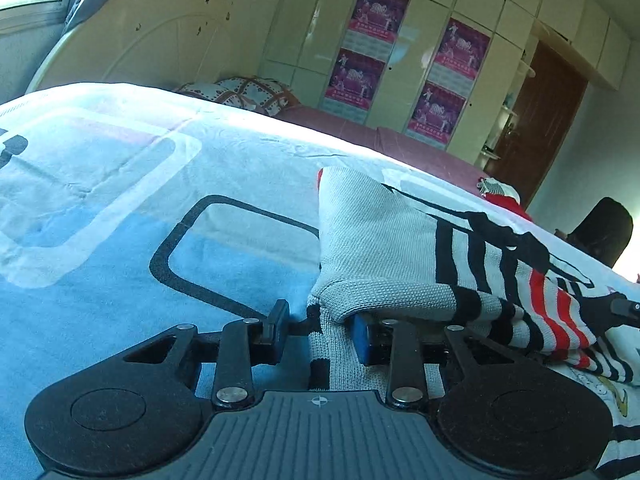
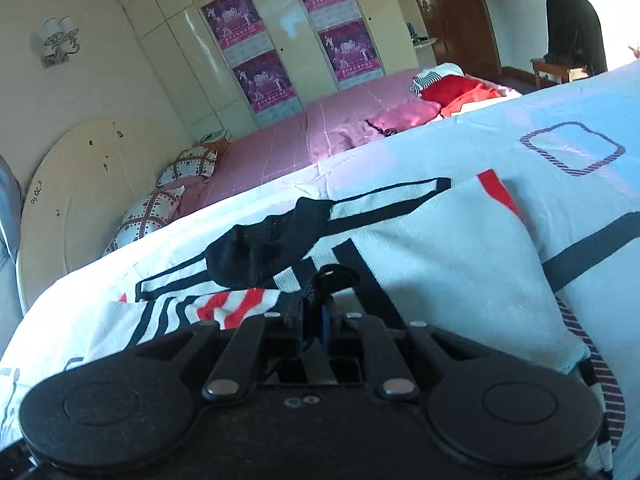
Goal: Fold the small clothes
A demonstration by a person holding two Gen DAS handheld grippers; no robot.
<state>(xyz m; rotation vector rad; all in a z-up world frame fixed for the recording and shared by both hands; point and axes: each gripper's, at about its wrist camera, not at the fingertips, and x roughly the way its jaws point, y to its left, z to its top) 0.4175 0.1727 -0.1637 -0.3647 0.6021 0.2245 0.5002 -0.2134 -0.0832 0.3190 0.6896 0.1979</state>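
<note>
A white knitted sweater with black and red stripes (image 1: 384, 240) lies on the blue-and-white patterned bedsheet (image 1: 120, 208). The left gripper (image 1: 320, 326) has its fingers spread around a sweater edge; the right gripper (image 2: 316, 316) pinches dark knit fabric between closed fingers.

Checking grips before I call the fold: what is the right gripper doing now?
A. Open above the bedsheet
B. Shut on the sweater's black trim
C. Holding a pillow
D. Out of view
B: the right gripper has its jaws closed together on black trim of the sweater.
</note>
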